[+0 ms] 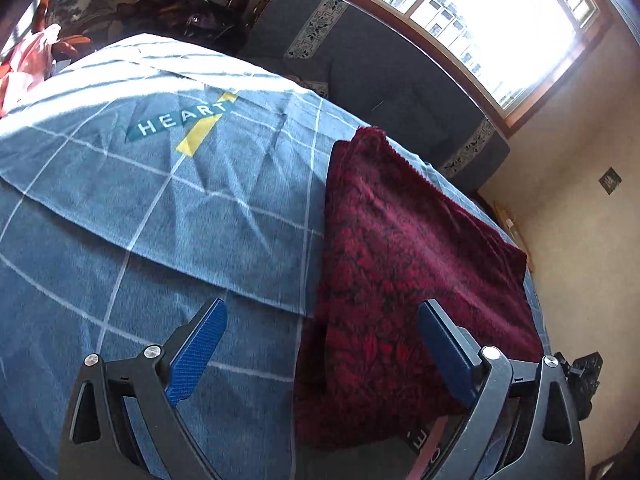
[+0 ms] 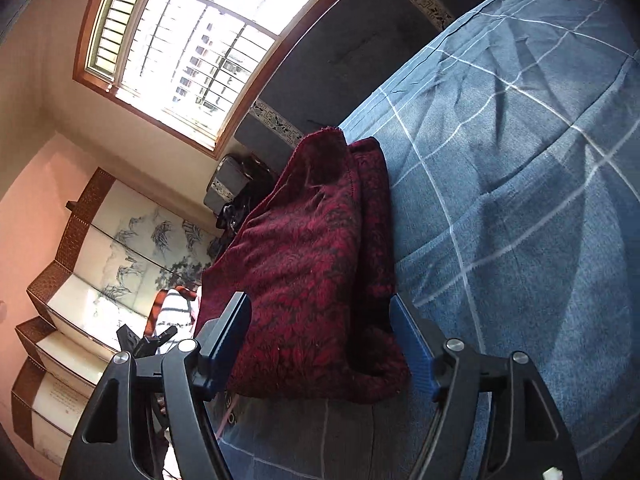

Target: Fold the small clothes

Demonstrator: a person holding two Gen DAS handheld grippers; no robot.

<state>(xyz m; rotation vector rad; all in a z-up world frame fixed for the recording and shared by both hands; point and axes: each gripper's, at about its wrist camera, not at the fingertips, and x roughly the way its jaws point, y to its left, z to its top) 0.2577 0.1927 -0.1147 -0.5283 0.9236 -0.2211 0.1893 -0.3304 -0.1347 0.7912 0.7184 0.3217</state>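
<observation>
A dark red patterned garment (image 1: 404, 272) lies folded in a long strip on a blue checked cloth (image 1: 160, 200). It also shows in the right wrist view (image 2: 312, 264), one layer partly raised and draped. My left gripper (image 1: 322, 336) is open and empty, just above the garment's near left edge. My right gripper (image 2: 320, 332) is open with its jaws on either side of the garment's near end, not closed on it.
The blue cloth (image 2: 520, 200) carries a "HEART" print (image 1: 180, 122). A dark sofa (image 1: 380, 68) stands under a window (image 1: 500, 20). Orange and white clothes (image 1: 28, 60) lie at the far left. A painted folding screen (image 2: 100, 272) stands at the wall.
</observation>
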